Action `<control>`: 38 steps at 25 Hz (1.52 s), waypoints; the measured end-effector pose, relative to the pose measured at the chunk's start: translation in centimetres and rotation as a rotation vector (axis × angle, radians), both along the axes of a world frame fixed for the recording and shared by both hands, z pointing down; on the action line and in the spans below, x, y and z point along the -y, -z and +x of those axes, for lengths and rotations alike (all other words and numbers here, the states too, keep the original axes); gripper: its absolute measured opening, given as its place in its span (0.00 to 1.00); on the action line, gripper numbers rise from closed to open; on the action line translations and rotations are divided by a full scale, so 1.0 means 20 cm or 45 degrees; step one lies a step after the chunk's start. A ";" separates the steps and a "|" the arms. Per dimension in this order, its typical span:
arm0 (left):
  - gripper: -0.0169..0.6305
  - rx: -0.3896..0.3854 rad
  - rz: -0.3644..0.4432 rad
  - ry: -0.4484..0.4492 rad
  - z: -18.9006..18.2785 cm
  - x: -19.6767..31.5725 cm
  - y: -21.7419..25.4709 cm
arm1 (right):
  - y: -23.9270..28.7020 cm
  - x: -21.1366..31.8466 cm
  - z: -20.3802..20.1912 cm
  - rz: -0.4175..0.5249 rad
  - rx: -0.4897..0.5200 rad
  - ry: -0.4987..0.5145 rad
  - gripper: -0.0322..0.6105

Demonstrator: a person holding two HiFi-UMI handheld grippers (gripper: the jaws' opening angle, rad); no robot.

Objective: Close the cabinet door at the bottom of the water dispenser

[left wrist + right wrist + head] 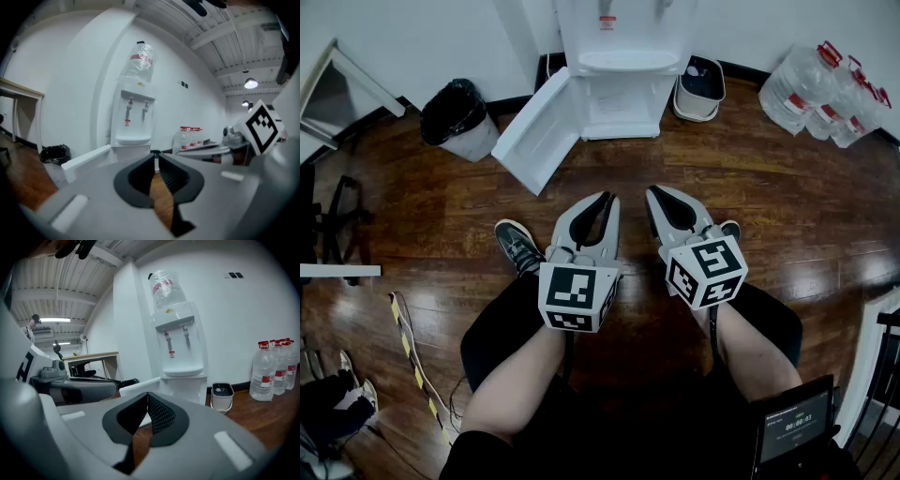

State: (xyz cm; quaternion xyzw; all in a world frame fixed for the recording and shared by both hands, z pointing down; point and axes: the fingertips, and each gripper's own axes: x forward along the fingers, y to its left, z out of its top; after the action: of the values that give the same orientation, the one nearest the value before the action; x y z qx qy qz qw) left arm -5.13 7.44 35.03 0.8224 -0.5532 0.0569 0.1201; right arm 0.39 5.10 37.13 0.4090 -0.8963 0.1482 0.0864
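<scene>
White cabinet door (538, 133) stands wide open at the foot of the water dispenser (623, 66). It is hinged at the dispenser's left front corner, and its long edge runs slanting away from the dispenser toward the person, the free edge being farthest from it. Both claws are well apart from the dispenser, side by side above the person's knees, aiming at it and tilted a little downward. The left gripper (607, 199) is clenched on nothing, and the right gripper (656, 194) also. I judge the left one nearer to the door's free edge, so it should push that edge back toward the dispenser's front.
</scene>
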 end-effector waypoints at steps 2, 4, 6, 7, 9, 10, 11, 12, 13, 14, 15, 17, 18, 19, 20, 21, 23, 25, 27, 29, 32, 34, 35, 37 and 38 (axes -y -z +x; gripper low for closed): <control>0.09 0.011 0.007 -0.001 -0.03 0.05 0.01 | -0.01 0.04 -0.01 -0.009 0.001 0.003 0.06; 0.10 0.019 -0.006 -0.001 -0.08 0.11 0.00 | -0.02 0.07 -0.03 -0.019 0.003 0.006 0.06; 0.14 0.018 -0.054 -0.003 -0.12 0.17 -0.04 | -0.01 0.12 -0.04 -0.025 0.004 0.009 0.06; 0.19 0.007 -0.091 -0.009 -0.12 0.20 -0.06 | -0.01 0.14 -0.04 -0.026 0.004 0.010 0.06; 0.29 -0.010 -0.147 -0.024 -0.13 0.26 -0.09 | 0.00 0.19 -0.04 -0.029 0.008 0.007 0.06; 0.33 -0.005 -0.158 -0.035 -0.12 0.29 -0.09 | 0.00 0.22 -0.04 -0.032 0.011 0.005 0.06; 0.36 0.004 -0.160 -0.053 -0.11 0.32 -0.09 | 0.00 0.24 -0.04 -0.037 0.015 0.004 0.06; 0.39 0.013 -0.161 -0.078 -0.10 0.34 -0.09 | 0.00 0.27 -0.04 -0.042 0.019 0.003 0.06; 0.41 0.017 -0.166 -0.108 -0.08 0.37 -0.09 | 0.00 0.29 -0.04 -0.048 0.022 0.004 0.06; 0.43 0.013 -0.179 -0.138 -0.07 0.39 -0.09 | 0.00 0.32 -0.04 -0.053 0.026 0.005 0.06; 0.46 0.006 -0.197 -0.165 -0.06 0.42 -0.09 | 0.00 0.34 -0.04 -0.056 0.028 0.005 0.06; 0.49 0.017 -0.236 -0.195 -0.06 0.47 -0.12 | 0.00 0.39 -0.02 -0.059 0.027 -0.003 0.06; 0.50 0.052 -0.251 -0.202 -0.07 0.50 -0.14 | 0.00 0.41 0.00 -0.061 0.027 -0.011 0.06; 0.51 0.108 -0.261 -0.206 -0.09 0.54 -0.16 | 0.00 0.44 0.01 -0.063 0.029 -0.020 0.06; 0.51 0.180 -0.264 -0.204 -0.13 0.57 -0.18 | 0.00 0.46 0.04 -0.064 0.031 -0.031 0.06; 0.51 0.257 -0.263 -0.194 -0.17 0.61 -0.21 | 0.00 0.49 0.06 -0.064 0.034 -0.044 0.06; 0.51 0.368 -0.265 -0.150 -0.29 0.70 -0.25 | 0.02 0.54 0.12 -0.063 0.040 -0.074 0.06; 0.51 0.387 -0.297 -0.098 -0.38 0.78 -0.27 | 0.03 0.60 0.18 -0.061 0.050 -0.106 0.06; 0.51 0.399 -0.335 -0.045 -0.47 0.86 -0.29 | 0.04 0.66 0.22 -0.058 0.061 -0.138 0.06; 0.51 0.455 -0.364 0.004 -0.57 0.93 -0.32 | 0.05 0.72 0.26 -0.058 0.072 -0.166 0.06; 0.51 0.647 -0.392 0.069 -0.73 1.05 -0.38 | 0.05 0.81 0.30 -0.057 0.084 -0.198 0.06; 0.51 0.785 -0.421 0.092 -0.84 1.11 -0.43 | 0.05 0.86 0.32 -0.065 0.091 -0.212 0.06; 0.51 0.829 -0.447 0.090 -0.89 1.13 -0.46 | 0.04 0.88 0.33 -0.073 0.094 -0.215 0.06; 0.51 0.868 -0.530 0.065 -0.96 1.14 -0.54 | 0.03 0.94 0.33 -0.089 0.101 -0.216 0.06; 0.51 0.873 -0.592 0.045 -0.99 1.14 -0.59 | 0.02 0.96 0.32 -0.096 0.101 -0.214 0.06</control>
State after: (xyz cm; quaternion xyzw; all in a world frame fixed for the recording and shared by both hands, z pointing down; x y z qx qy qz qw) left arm -25.00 -15.29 46.74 0.6971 -0.5476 0.4490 0.1124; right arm 6.78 -14.15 36.71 0.4731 -0.8553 0.2045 0.0532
